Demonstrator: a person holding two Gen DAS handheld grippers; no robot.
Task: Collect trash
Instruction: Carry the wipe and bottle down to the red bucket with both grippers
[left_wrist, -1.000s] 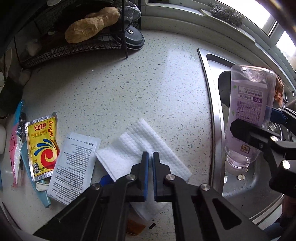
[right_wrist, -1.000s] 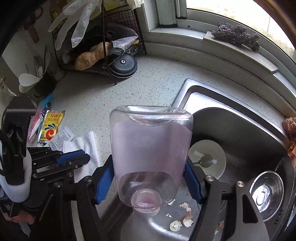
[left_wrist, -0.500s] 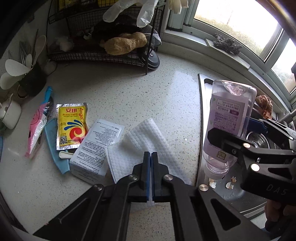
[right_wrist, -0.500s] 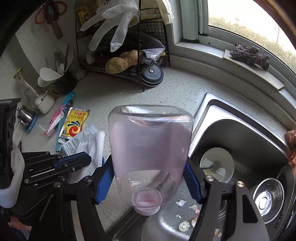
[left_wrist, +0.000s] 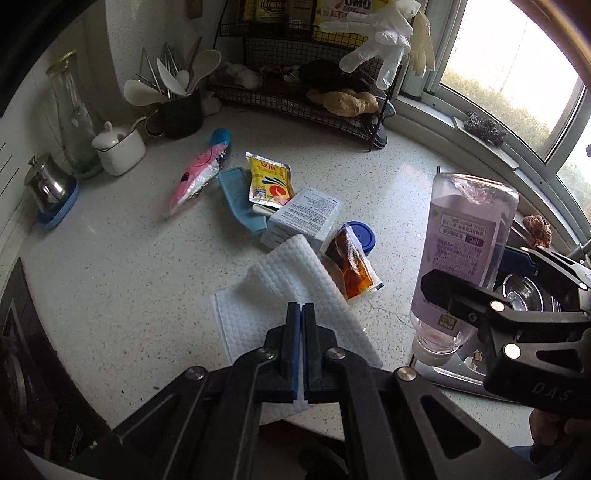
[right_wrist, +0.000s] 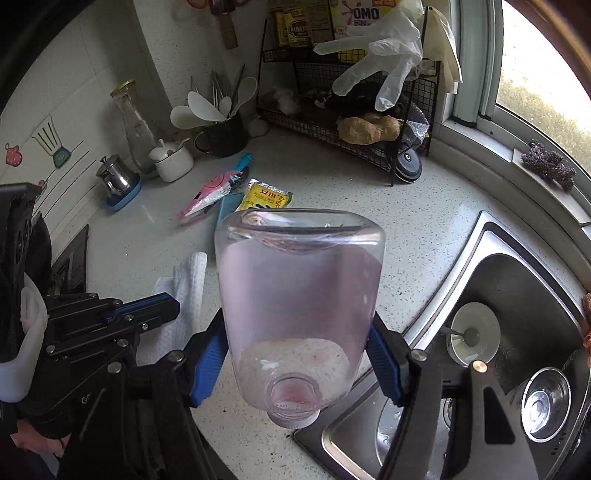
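My left gripper (left_wrist: 300, 314) is shut on a white paper towel (left_wrist: 280, 291) and holds it above the counter; the gripper also shows in the right wrist view (right_wrist: 162, 306). My right gripper (right_wrist: 299, 354) is shut on an upside-down clear plastic bottle (right_wrist: 299, 295) with a purple label, also in the left wrist view (left_wrist: 461, 251). On the counter lie a yellow packet (left_wrist: 267, 179), a white printed box (left_wrist: 303, 219), a brown sauce sachet (left_wrist: 351, 264), a blue lid (left_wrist: 358, 236), a pink wrapper (left_wrist: 197, 177) and a blue strip (left_wrist: 240, 199).
A steel sink (right_wrist: 517, 295) with bowls and eggshell bits lies to the right. A wire rack (left_wrist: 306, 92) with gloves stands at the back. A utensil holder (left_wrist: 181, 114), white pot (left_wrist: 118, 146), glass bottle (left_wrist: 70, 110) and steel pot (left_wrist: 48, 184) line the left wall.
Both grippers have lifted and pulled back from the counter. The towel rose with the left gripper, uncovering the sauce sachet and blue lid. The bottle stays held.
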